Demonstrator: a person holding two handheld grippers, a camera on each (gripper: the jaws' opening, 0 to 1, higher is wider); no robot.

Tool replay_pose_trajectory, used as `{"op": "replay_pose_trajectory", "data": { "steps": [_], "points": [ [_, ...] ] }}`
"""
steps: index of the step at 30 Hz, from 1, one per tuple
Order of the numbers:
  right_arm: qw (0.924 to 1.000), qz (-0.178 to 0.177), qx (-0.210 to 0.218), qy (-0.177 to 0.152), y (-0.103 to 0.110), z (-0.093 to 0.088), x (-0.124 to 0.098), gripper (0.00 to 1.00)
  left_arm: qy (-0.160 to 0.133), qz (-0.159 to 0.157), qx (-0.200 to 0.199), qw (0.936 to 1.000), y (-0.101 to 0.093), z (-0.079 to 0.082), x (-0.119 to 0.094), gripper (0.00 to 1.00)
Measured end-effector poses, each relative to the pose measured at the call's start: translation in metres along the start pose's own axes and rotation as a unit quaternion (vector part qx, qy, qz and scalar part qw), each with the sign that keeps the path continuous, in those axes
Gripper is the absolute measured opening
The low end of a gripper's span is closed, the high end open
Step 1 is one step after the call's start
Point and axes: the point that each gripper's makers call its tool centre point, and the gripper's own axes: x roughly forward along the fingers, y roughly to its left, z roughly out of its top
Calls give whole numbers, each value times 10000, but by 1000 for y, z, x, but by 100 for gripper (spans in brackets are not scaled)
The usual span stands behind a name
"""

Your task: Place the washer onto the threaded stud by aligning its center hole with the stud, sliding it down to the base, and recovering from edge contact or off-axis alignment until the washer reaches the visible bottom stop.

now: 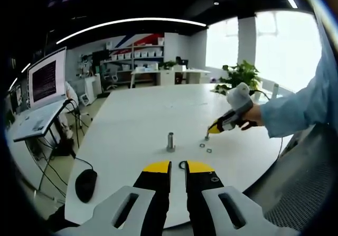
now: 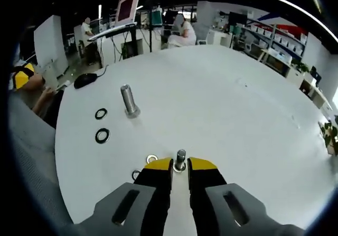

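In the left gripper view, a steel threaded stud point(image 1: 170, 141) stands upright on the white table point(image 1: 137, 114). My left gripper point(image 1: 178, 167) is near the table's front edge, jaws close together with nothing between them. A dark washer point(image 1: 182, 164) lies just beyond its tips. My right gripper point(image 1: 213, 127) comes in from the right, over a smaller stud point(image 1: 207, 137). In the right gripper view, that small stud point(image 2: 180, 159) stands right at the tips of my right gripper point(image 2: 180, 166), whose jaws are nearly together. No washer shows in them. The larger stud point(image 2: 128, 100) stands further left.
Two black washers point(image 2: 101, 113) point(image 2: 102, 135) lie beside the larger stud. A silver washer point(image 2: 152, 158) and a dark one point(image 2: 135, 174) lie by my right jaw tips. A mouse point(image 2: 84, 79) sits near the table edge. A laptop point(image 1: 46, 80) stands left, plants point(image 1: 240, 75) behind.
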Motion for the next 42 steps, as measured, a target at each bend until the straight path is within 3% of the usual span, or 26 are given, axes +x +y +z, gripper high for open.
{"op": "replay_pose_trajectory", "data": {
  "steps": [6,15,25,35,42],
  "points": [
    [9996,-230,154,-64,-7,-6,-8,18,-11,6,-5,10000,0,1,0,8],
    [9982,-416,351,-255,-1,-12,-13,20,-6,13,-9,10000,0,0,0,8],
    [9982,-180,509,-255,19,-16,-7,21,-16,23,-16,10000,0,1,0,8],
    [9988,355,331,-118,59,-22,4,22,-20,34,-26,10000,1,1,0,8],
    [9985,503,214,-12,70,-27,9,22,-11,30,-21,10000,1,1,0,8]
  ]
}}
